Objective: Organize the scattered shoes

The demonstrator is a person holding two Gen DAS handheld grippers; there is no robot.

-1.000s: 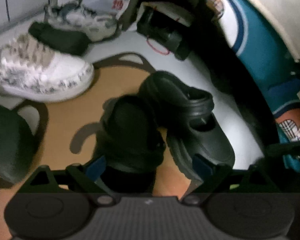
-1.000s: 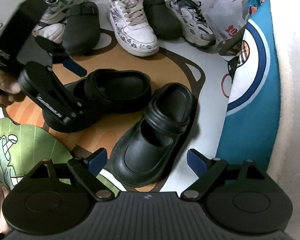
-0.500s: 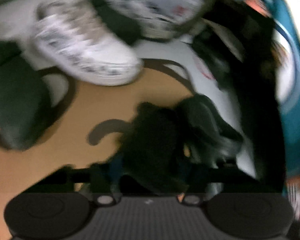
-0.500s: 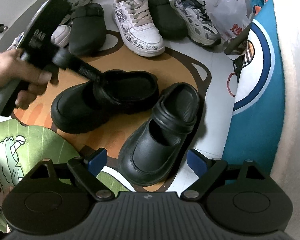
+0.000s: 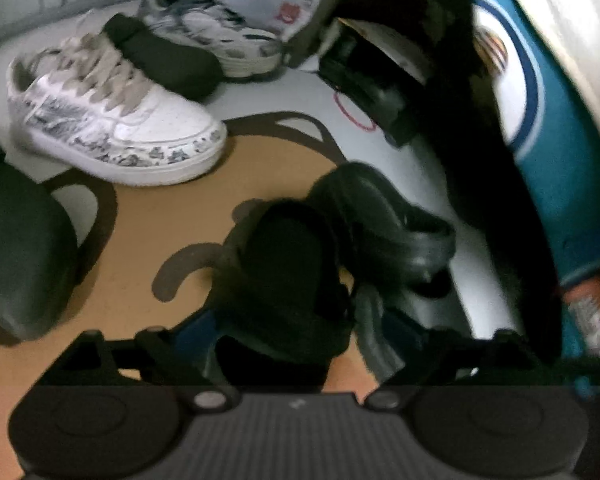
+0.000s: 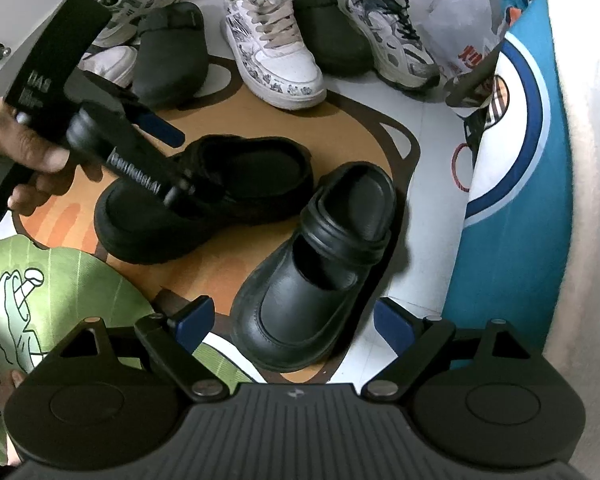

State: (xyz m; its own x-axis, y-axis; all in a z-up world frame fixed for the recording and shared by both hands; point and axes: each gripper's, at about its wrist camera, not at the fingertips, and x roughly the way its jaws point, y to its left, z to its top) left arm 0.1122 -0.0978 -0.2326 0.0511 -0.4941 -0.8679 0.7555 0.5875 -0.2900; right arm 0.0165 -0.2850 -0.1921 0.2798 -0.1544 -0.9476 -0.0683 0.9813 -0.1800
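1. Right now the left gripper point(image 6: 180, 160) is over the fuzzy black clog point(image 6: 204, 200) in the middle of the brown mat point(image 6: 352, 120). Its jaws are opening, with the clog's heel between them, not squeezed.
2. That clog lies sideways, toe toward the mat's left edge.
3. The right gripper point(image 6: 292, 320) hangs wide open with nothing in it, above the toe of the shiny black strap shoe point(image 6: 316, 272). This shoe points toward the gripper, near the mat's right edge.
4. Each hand is nearest its own shoe.
5. I count two black shoes on the mat. Along its far edge sit six more: two dark clogs, two gray sneakers, one patterned white sneaker point(image 6: 272, 52), and one half-hidden white shoe.
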